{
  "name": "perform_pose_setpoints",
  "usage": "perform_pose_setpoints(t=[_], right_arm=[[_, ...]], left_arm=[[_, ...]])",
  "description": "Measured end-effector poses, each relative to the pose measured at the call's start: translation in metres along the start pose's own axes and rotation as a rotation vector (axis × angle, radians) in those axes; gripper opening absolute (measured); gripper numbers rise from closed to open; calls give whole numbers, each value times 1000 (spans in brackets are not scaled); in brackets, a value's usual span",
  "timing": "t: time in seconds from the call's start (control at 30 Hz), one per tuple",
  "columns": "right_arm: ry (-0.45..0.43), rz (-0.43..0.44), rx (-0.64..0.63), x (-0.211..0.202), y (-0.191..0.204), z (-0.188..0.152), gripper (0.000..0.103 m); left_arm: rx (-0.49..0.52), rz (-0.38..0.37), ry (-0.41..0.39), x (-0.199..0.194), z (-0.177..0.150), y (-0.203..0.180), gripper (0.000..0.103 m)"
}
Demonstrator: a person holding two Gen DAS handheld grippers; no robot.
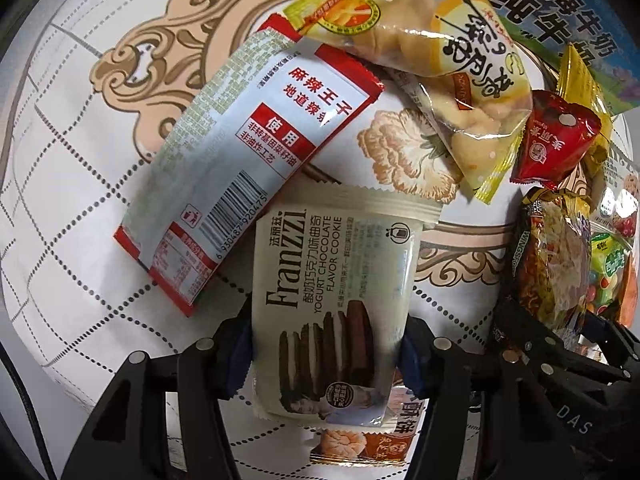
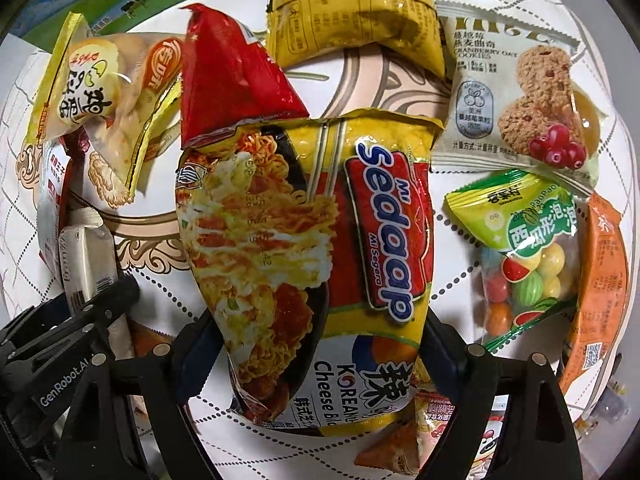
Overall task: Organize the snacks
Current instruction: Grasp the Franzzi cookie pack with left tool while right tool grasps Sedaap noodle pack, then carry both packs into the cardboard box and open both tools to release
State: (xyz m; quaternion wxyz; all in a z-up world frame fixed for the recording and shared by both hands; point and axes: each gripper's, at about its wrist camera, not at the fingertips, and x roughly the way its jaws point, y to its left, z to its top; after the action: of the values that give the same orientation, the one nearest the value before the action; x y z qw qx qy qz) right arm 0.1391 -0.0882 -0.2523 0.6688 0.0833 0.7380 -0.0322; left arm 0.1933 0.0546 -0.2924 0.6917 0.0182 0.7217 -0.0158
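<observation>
left gripper [image 1: 326, 354] clamps cookie pack [image 1: 340, 292] | right gripper [image 2: 320, 354] clamps noodle packet [image 2: 312, 248] | both above snack-strewn tablecloth [image 1: 80, 160]

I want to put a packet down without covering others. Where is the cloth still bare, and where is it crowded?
Bare tablecloth lies left of the red-and-white spicy strip packet. A smaller patch sits between the Franzzi cookie packet, held in the left gripper, and the Sedaap noodle packet, held in the right gripper. The far right is crowded: the candy bag and the cranberry cookie packet.
</observation>
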Motion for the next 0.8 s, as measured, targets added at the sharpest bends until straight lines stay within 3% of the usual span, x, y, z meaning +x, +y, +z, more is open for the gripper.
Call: perform_pose_setpoints(t=[0.33,0.7,0.8], right_arm=[[-86,8,31,-46,11,-61,88],[-181,147,34,-125,27,-108,88],[-209,187,32,-147,23,-104,88]], left_arm=[[21,5,-72,-50,-24,9,56],[40,-61,-175,-144,-63,20,55],[35,-102,-207,-176,-64,23,55]])
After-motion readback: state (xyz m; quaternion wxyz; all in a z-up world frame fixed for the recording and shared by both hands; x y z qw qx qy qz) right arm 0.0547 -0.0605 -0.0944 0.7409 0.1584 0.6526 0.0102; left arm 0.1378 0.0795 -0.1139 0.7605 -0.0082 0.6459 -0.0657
